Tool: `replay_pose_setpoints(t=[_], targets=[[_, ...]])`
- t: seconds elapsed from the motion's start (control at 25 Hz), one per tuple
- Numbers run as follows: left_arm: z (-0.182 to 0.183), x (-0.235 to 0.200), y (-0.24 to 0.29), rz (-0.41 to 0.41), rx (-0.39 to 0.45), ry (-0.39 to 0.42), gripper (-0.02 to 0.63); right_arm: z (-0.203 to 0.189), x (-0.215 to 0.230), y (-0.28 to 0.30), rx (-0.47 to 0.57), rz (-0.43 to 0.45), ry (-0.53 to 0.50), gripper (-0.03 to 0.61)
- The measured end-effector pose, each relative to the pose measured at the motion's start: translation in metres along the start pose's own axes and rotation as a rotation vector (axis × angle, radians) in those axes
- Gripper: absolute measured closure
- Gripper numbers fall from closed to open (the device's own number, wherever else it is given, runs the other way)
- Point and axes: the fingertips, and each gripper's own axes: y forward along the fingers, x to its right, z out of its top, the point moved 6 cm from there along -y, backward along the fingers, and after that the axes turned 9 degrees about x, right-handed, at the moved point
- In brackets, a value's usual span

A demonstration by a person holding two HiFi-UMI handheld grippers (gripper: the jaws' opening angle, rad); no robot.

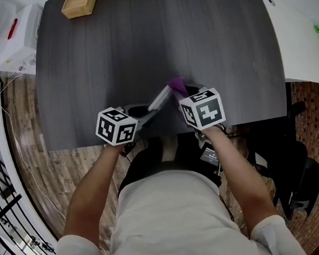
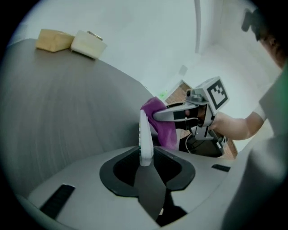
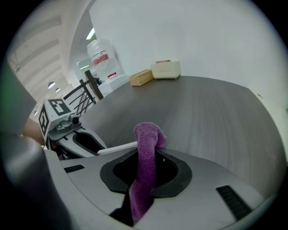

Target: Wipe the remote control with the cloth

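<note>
Seen from overhead, both grippers meet over the near edge of the dark grey table (image 1: 142, 48). The left gripper (image 1: 146, 113) clamps one end of a white remote control (image 1: 160, 98), and the right gripper (image 1: 182, 96) pinches a purple cloth (image 1: 177, 86) at its far end. In the left gripper view, the jaws grip the remote edge-on, with the cloth against its upper end. In the right gripper view, the jaws are tight on the cloth, which bunches over the remote's tip.

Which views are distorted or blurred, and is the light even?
Head view: table edges bow outward, light even, all sharp. Left gripper view: fisheye circle with black corners; remote control sharp, right border blurred. Right gripper view: same black corners; cloth sharp, left border blurred.
</note>
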Motion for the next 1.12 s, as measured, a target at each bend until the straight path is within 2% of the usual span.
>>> replay_pose_setpoints(t=[0.08, 0.16, 0.36, 0.44, 0.52, 0.6, 0.68, 0.76, 0.84, 1.0, 1.12], targets=[[0.0, -0.001, -0.001, 0.054, -0.024, 0.108, 0.52, -0.001, -0.003, 0.006, -0.02, 0.01, -0.024, 0.506], [-0.001, -0.003, -0.002, 0.101, -0.031, 0.224, 0.485, -0.004, -0.005, 0.013, -0.052, 0.021, -0.046, 0.506], [0.001, 0.001, 0.002, 0.147, -0.05, 0.325, 0.474, -0.008, -0.005, 0.016, -0.087, 0.024, -0.07, 0.506], [0.004, 0.008, 0.004, 0.187, -0.071, 0.411, 0.468, -0.005, -0.007, 0.009, -0.076, 0.025, -0.089, 0.506], [0.006, 0.016, 0.006, 0.225, -0.092, 0.523, 0.468, 0.003, -0.021, -0.002, -0.052, 0.061, -0.16, 0.506], [0.006, 0.022, 0.007, 0.248, -0.108, 0.61, 0.468, 0.008, -0.049, -0.009, -0.054, 0.154, -0.283, 0.506], [0.006, 0.024, 0.008, 0.262, -0.122, 0.662, 0.468, 0.006, -0.082, -0.009, -0.088, 0.254, -0.428, 0.506], [0.006, 0.026, 0.009, 0.273, -0.136, 0.706, 0.468, 0.001, -0.102, -0.002, -0.129, 0.309, -0.528, 0.506], [0.004, 0.027, 0.01, 0.282, -0.146, 0.744, 0.468, -0.003, -0.102, 0.004, -0.167, 0.319, -0.516, 0.506], [0.003, 0.032, 0.011, 0.295, -0.158, 0.82, 0.468, -0.007, -0.072, 0.01, -0.224, 0.25, -0.381, 0.506], [0.002, 0.033, 0.011, 0.3, -0.163, 0.85, 0.469, -0.006, -0.054, 0.009, -0.226, 0.218, -0.291, 0.506]])
